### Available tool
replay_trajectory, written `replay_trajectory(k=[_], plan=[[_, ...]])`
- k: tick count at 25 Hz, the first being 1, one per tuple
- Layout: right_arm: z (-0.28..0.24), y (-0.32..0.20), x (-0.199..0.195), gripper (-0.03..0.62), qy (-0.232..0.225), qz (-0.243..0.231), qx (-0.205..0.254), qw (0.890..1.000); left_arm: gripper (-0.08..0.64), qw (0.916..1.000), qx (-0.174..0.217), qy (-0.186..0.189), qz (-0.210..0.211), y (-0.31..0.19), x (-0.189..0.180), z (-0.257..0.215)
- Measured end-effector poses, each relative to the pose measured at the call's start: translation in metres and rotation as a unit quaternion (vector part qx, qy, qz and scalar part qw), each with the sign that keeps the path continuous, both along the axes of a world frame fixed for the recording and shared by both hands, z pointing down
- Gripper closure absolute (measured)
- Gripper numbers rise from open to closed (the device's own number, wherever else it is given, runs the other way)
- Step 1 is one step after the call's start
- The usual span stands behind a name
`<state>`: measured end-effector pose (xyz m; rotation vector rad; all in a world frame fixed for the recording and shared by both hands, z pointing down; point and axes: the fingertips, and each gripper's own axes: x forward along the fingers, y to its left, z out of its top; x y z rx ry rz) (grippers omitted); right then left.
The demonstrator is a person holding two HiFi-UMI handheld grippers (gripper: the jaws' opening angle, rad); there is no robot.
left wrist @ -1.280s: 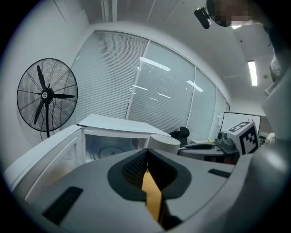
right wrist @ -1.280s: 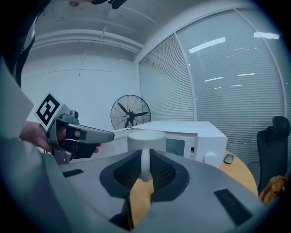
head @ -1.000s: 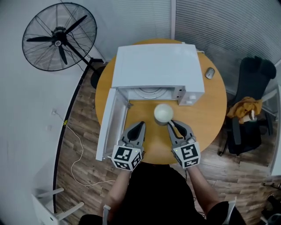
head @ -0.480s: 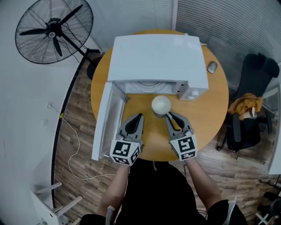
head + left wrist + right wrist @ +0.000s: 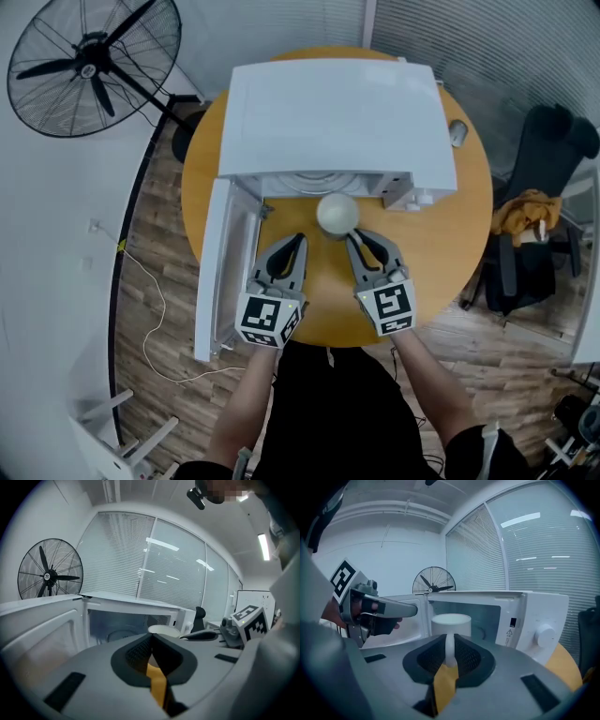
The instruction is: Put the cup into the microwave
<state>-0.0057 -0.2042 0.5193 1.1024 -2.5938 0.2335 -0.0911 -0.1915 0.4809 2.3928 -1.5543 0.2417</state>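
A white microwave (image 5: 337, 112) stands on the round wooden table (image 5: 450, 253), its door (image 5: 223, 272) swung open to the left. A white cup (image 5: 337, 213) hangs just in front of the open cavity (image 5: 323, 183). My right gripper (image 5: 354, 236) is shut on the cup's handle. In the right gripper view the handle (image 5: 449, 649) stands upright between the pads, with the cup (image 5: 451, 623) beyond them and the cavity (image 5: 483, 616) behind. My left gripper (image 5: 296, 240) is shut with nothing in it, beside the cup on its left. From the left gripper view the cup's rim (image 5: 164, 630) shows past the closed tips (image 5: 151, 638).
The microwave's control knob (image 5: 543, 637) is at the right of the cavity. A computer mouse (image 5: 458, 132) lies at the table's far right edge. A standing fan (image 5: 84, 66) is at the far left. A black chair (image 5: 548, 216) with a yellow cloth (image 5: 523, 217) is at the right.
Both grippers moved forward toward the microwave. The cup, still held by its handle, came closer to the open cavity.
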Motion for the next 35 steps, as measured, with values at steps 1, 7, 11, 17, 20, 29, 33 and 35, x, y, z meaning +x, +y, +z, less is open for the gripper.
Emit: replay_trajectory(k=[1,7,11,17,20,29,33,35], plan=[[0.002,-0.004,-0.002,0.535,0.001,0.002,0.001,1.0,0.565,1.0,-0.001,0.002,0.001,-0.003,-0.001,0.002],[0.012,-0.025,-0.016,0.535,0.006,0.012,0.009,1.0,0.565,0.9999,-0.002,0.012,0.009,-0.02,-0.004,0.014],[0.018,-0.039,-0.023,0.535,0.005,0.017,0.01,1.0,0.565,0.9998,-0.005,0.017,0.01,-0.032,-0.006,0.019],[0.027,-0.058,-0.031,0.535,0.004,0.026,0.012,1.0,0.565,0.9998,-0.006,0.01,0.018,-0.048,-0.009,0.027],[0.031,-0.069,-0.034,0.535,0.002,0.033,0.015,0.999,0.565,0.9998,-0.007,0.01,0.018,-0.055,-0.013,0.03],[0.044,-0.098,-0.042,0.535,-0.002,0.059,0.019,0.998,0.565,0.9995,-0.019,0.007,0.023,-0.066,-0.018,0.039],[0.049,-0.112,-0.043,0.535,-0.004,0.068,0.02,0.997,0.565,0.9994,-0.023,0.01,0.024,-0.07,-0.019,0.043],[0.052,-0.117,-0.042,0.535,-0.007,0.072,0.017,0.997,0.565,0.9994,-0.025,0.012,0.022,-0.073,-0.019,0.045]])
